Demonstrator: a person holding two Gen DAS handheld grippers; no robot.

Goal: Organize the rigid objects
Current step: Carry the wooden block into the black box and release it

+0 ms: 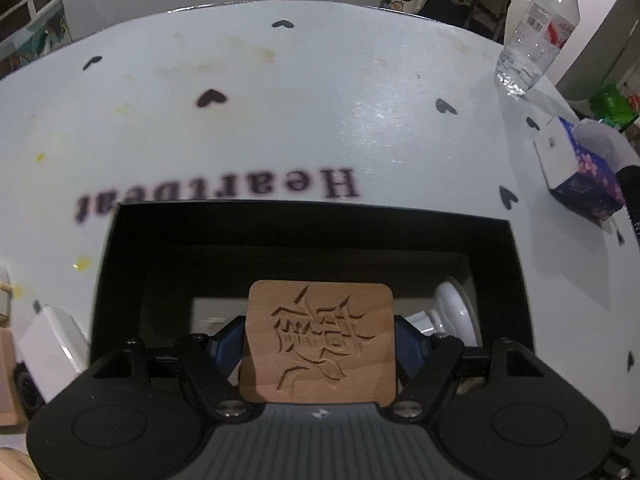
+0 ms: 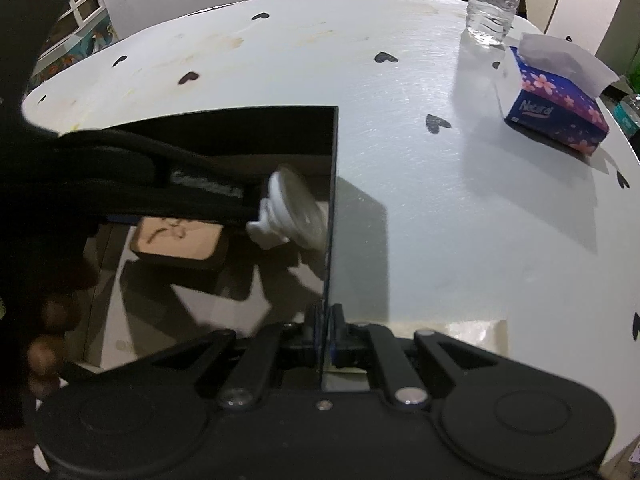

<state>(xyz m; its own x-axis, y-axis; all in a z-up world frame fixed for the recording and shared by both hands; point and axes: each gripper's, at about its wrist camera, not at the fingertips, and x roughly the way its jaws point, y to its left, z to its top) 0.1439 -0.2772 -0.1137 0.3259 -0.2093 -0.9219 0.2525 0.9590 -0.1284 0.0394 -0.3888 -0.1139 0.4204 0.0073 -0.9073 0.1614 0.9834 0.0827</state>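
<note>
Hand-held gripper, left (image 1: 320, 344): a square wooden block (image 1: 320, 344) with a carved character is pinched by its two side edges between the blue pads, and is held over the open black box (image 1: 516, 280). Hand-held gripper, right (image 2: 325, 340): its jaws are pressed together on the thin right wall of the black box (image 2: 330, 208), so that the box is steadied on the counter (image 2: 440, 220).

The box stands near the front edge of the counter. Inside it, against the right wall, a white knob-shaped object (image 2: 286, 216) is seen lying on its side. The wooden block (image 2: 178, 240) is seen from the right wrist view low inside the box opening; whether it touches the floor of the box cannot be told.

Progress is judged as partial. One item is already stowed, and the block is at the point of placement but not yet released. At the left edge of the left wrist view, further pale and wooden items (image 1: 12, 360) are visible outside the box; they are probably left to be sorted.

Legible writing: "Heartbeat" (image 1: 216, 196) is printed upside down on the counter among black hearts. "Natural" is read on the blue flowered tissue box (image 2: 556, 112) near the right edge. The label of the water bottle (image 1: 538, 36) at the far right corner is too blurred to be read.
</note>
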